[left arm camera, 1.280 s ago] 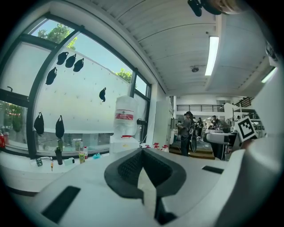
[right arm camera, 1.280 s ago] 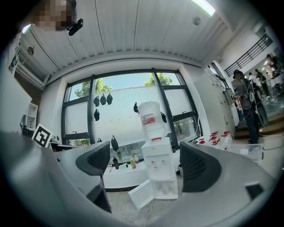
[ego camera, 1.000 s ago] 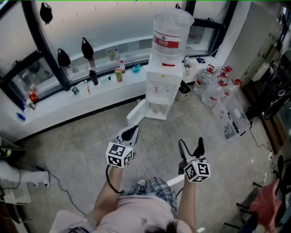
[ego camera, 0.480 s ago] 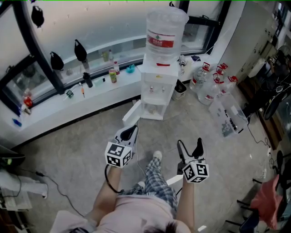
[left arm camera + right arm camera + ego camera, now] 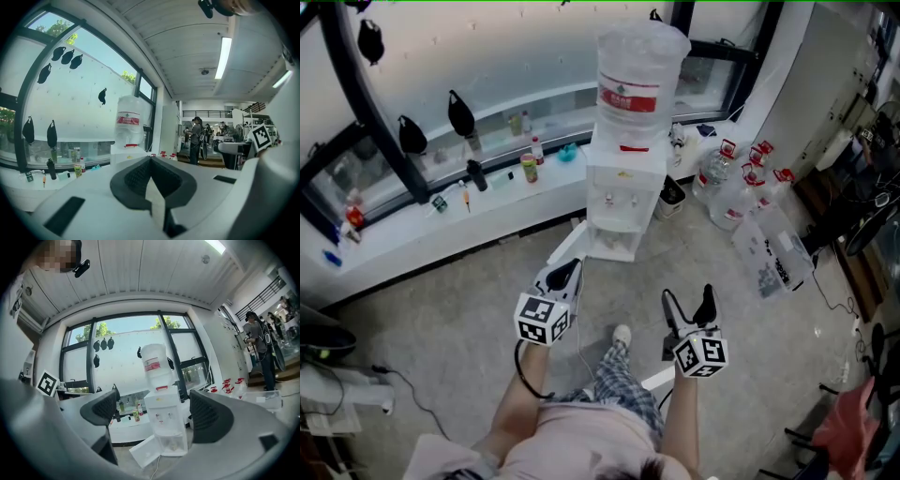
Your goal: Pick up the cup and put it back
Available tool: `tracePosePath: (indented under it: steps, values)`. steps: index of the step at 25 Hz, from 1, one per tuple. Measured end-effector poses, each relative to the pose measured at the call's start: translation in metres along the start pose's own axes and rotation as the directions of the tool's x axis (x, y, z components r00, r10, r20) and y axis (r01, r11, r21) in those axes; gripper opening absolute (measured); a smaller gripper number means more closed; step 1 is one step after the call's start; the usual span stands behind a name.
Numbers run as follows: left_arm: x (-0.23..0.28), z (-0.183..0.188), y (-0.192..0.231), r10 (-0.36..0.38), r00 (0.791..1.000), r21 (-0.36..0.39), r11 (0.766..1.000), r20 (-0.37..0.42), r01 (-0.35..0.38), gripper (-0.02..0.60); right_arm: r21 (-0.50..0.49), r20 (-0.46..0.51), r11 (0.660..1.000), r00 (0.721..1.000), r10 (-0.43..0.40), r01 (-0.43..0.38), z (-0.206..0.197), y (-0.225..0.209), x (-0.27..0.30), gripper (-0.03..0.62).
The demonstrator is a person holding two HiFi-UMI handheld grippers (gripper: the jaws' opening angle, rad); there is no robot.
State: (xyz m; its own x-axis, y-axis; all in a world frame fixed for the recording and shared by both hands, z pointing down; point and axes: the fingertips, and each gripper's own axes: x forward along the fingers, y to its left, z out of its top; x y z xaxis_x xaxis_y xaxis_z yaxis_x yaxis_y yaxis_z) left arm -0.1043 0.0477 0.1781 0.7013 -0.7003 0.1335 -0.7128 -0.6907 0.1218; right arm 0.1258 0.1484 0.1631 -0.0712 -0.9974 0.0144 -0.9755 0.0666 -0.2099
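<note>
**A:** What's in the head view?

**B:** The left gripper [image 5: 567, 274] and right gripper [image 5: 687, 305] are held over a grey floor [image 5: 441, 309], short of a white water dispenser [image 5: 622, 202]. Its lower door [image 5: 564, 244] hangs open. The bottle [image 5: 637, 66] on top has a red label, with print too small to read.

**A:** And the left gripper view?

**B:** The jaws are pressed together with nothing between them. The same red label shows beyond them and is just as unreadable.

**A:** The right gripper view?

**B:** The jaws are spread wide and empty, framing the dispenser.

**A:** Where's the cup?

**B:** I can't make it out in any view.
</note>
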Motion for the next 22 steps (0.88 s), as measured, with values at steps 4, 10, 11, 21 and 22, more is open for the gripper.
tracePosePath:
  steps: [4, 10, 11, 21, 22]
  values:
    - [0.032, 0.002, 0.010, 0.017, 1.000, -0.009, 1.000, -0.002, -0.017, 0.025, 0.001, -0.011, 1.000, 1.000, 0.021, -0.021, 0.000, -0.016, 0.035, 0.483]
    - [0.077, 0.014, 0.021, 0.032, 0.999, 0.001, 0.999, -0.007, -0.032, 0.025, 0.007, -0.030, 0.999, 0.998, 0.051, -0.050, 0.002, -0.036, 0.083, 0.483]
    - [0.083, 0.017, 0.024, 0.037, 0.999, 0.001, 0.999, -0.007, -0.037, 0.025, 0.007, -0.035, 0.998, 0.998, 0.057, -0.057, 0.003, -0.039, 0.091, 0.483]
    - [0.154, 0.036, 0.051, 0.091, 0.996, 0.013, 0.996, -0.011, -0.091, 0.025, 0.022, -0.070, 0.992, 0.989, 0.128, -0.126, 0.006, -0.070, 0.170, 0.483]
    - [0.162, 0.037, 0.054, 0.098, 0.995, 0.013, 0.995, -0.012, -0.097, 0.025, 0.023, -0.073, 0.991, 0.988, 0.137, -0.135, 0.006, -0.073, 0.179, 0.482]
